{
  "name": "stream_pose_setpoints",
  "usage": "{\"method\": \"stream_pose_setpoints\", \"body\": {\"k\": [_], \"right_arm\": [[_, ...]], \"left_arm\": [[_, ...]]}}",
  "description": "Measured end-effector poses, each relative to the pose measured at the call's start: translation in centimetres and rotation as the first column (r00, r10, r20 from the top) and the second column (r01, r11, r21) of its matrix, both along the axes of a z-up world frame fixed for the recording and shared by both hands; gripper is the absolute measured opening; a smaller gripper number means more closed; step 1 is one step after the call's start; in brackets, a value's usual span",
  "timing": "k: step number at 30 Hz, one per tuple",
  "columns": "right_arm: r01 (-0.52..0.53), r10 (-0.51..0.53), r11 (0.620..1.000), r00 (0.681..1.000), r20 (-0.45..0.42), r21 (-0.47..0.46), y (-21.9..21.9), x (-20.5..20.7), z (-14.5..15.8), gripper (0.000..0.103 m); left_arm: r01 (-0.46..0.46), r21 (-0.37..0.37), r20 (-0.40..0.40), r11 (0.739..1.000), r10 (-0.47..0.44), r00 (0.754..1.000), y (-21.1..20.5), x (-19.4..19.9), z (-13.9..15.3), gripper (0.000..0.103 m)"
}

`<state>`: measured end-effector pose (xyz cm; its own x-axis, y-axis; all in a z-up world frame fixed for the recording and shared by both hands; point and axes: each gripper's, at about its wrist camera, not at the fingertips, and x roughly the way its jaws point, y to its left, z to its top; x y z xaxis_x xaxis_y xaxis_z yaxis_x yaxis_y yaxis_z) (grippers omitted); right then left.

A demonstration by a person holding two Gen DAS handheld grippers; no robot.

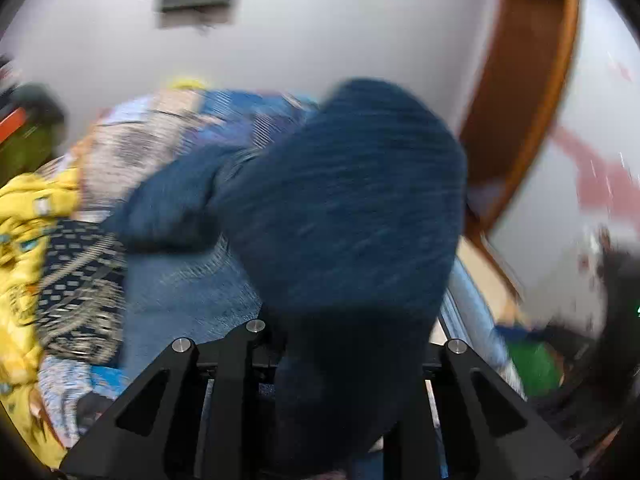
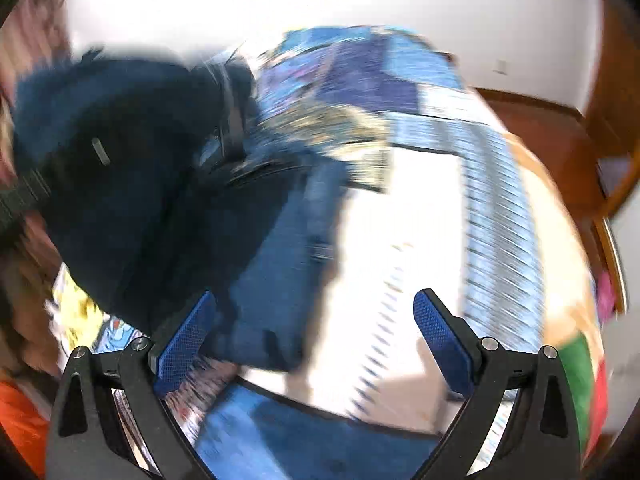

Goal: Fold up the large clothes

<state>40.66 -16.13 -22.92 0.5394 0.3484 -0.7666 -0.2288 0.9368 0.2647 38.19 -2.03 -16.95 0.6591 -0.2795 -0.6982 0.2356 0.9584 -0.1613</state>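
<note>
1. The left gripper (image 1: 344,360) is clamped on a dark blue garment (image 1: 344,208); the cloth bunches up from between its fingers and fills the middle of the left wrist view (the fingertips themselves are buried in fabric).
2. The right gripper (image 2: 316,340) has its fingers (image 2: 442,344) wide apart, with nothing between the blue pads.
3. In the right wrist view the dark blue garment (image 2: 132,200) hangs at the left, its lower part draping onto the bed just beside the left pad.
4. The bed carries a patterned blue quilt (image 2: 400,80) (both views are blurred, so the pattern is hard to read).
5. A yellow printed cloth (image 1: 20,240) lies at the left edge of the left wrist view, beside a dark patterned fabric (image 1: 80,280).
6. A wooden frame (image 1: 520,100) stands against the pale wall.
</note>
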Motion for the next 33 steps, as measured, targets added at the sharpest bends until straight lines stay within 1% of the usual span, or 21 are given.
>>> {"method": "stream_pose_setpoints", "body": {"k": [2, 4, 5, 6, 7, 8, 11, 12, 13, 14, 15, 16, 18, 20, 22, 23, 25, 27, 29, 30, 33], "right_arm": [[0.049, -0.049, 0.999, 0.999, 0.005, 0.006, -2.5, -0.9, 0.0, 0.099], [0.076, -0.076, 0.997, 0.997, 0.005, 0.000, -3.9, -1.5, 0.1, 0.099], [0.085, -0.085, 0.996, 0.996, 0.005, -0.006, -4.4, -1.8, 0.1, 0.099], [0.090, -0.090, 0.996, 0.996, 0.006, -0.010, -5.0, -2.3, 0.1, 0.099], [0.093, -0.092, 0.996, 0.996, 0.009, -0.012, -5.4, -2.5, 0.1, 0.099], [0.093, -0.093, 0.996, 0.996, 0.010, -0.012, -5.7, -2.5, 0.1, 0.099], [0.088, -0.088, 0.996, 0.996, 0.012, -0.001, -6.4, -2.6, 0.4, 0.099], [0.086, -0.086, 0.996, 0.996, 0.015, 0.004, -6.1, -2.4, 0.5, 0.099], [0.085, -0.085, 0.996, 0.996, 0.019, 0.010, -6.0, -2.8, 0.9, 0.099], [0.082, -0.082, 0.996, 0.996, 0.027, 0.018, -5.8, -3.1, 1.3, 0.099], [0.078, -0.079, 0.997, 0.996, 0.033, 0.024, -5.6, -3.1, 1.4, 0.099], [0.072, -0.073, 0.997, 0.996, 0.042, 0.032, -5.2, -2.9, 1.7, 0.099], [0.054, -0.057, 0.998, 0.997, 0.060, 0.044, -4.4, -3.0, 2.3, 0.099], [0.034, -0.037, 0.998, 0.996, 0.079, 0.047, -3.5, -3.1, 2.8, 0.099], [0.007, -0.011, 0.999, 0.995, 0.096, 0.043, -1.9, -2.7, 3.2, 0.099], [-0.004, -0.001, 0.999, 0.995, 0.101, 0.041, -1.3, -2.6, 3.3, 0.099], [-0.030, 0.025, 0.999, 0.993, 0.112, 0.045, 0.0, -2.3, 3.4, 0.098], [-0.057, 0.052, 0.997, 0.992, 0.111, 0.042, 1.6, -1.8, 3.2, 0.099], [-0.077, 0.074, 0.997, 0.993, 0.095, 0.031, 2.9, -1.4, 2.5, 0.099], [-0.085, 0.082, 0.996, 0.993, 0.087, 0.027, 3.2, -1.2, 2.0, 0.099], [-0.103, 0.103, 0.995, 0.994, 0.021, -0.010, 4.1, -0.7, -0.5, 0.099]], "left_arm": [[0.073, 0.042, -0.083, 0.996, -0.069, 0.994, -2.4, -0.1, -2.9, 0.018], [0.117, 0.091, -0.175, 0.989, -0.099, 0.980, -3.8, -0.4, -6.0, 0.018], [0.128, 0.105, -0.184, 0.986, -0.107, 0.977, -4.0, -0.7, -6.7, 0.019], [0.136, 0.122, -0.167, 0.983, -0.115, 0.979, -4.1, -1.2, -7.0, 0.020], [0.137, 0.139, -0.145, 0.981, -0.117, 0.983, -4.0, -1.7, -6.8, 0.021], [0.137, 0.146, -0.143, 0.980, -0.116, 0.983, -3.9, -1.9, -6.6, 0.022], [0.143, 0.130, -0.184, 0.981, -0.118, 0.976, -2.9, -2.2, -5.8, 0.027], [0.143, 0.125, -0.204, 0.982, -0.116, 0.972, -2.6, -2.3, -5.5, 0.033], [0.146, 0.111, -0.225, 0.983, -0.118, 0.967, -2.1, -2.4, -5.1, 0.043], [0.154, 0.087, -0.236, 0.984, -0.130, 0.963, -1.9, -2.6, -4.7, 0.049], [0.157, 0.060, -0.238, 0.986, -0.139, 0.961, -1.5, -2.9, -4.2, 0.062], [0.156, 0.044, -0.229, 0.987, -0.142, 0.963, -1.1, -3.3, -3.5, 0.067], [0.166, 0.035, -0.206, 0.986, -0.155, 0.966, -0.9, -4.4, -2.2, 0.067], [0.166, 0.044, -0.172, 0.985, -0.156, 0.973, -0.1, -5.3, -1.0, 0.072], [0.134, 0.059, -0.114, 0.989, -0.126, 0.985, 1.2, -5.8, 0.4, 0.085], [0.107, 0.063, -0.085, 0.992, -0.101, 0.991, 1.9, -6.0, 0.8, 0.086], [0.048, 0.058, -0.025, 0.997, -0.047, 0.999, 3.9, -6.0, 1.9, 0.094], [-0.014, 0.070, 0.020, 0.997, 0.012, 1.000, 5.7, -5.9, 2.2, 0.097], [-0.083, 0.115, 0.021, 0.990, 0.081, 0.996, 7.2, -5.2, 1.5, 0.097], [-0.111, 0.140, 0.002, 0.984, 0.112, 0.994, 7.9, -4.8, 0.8, 0.097], [-0.137, 0.171, -0.077, 0.976, 0.152, 0.985, 9.4, -4.3, -2.1, 0.097]]}}
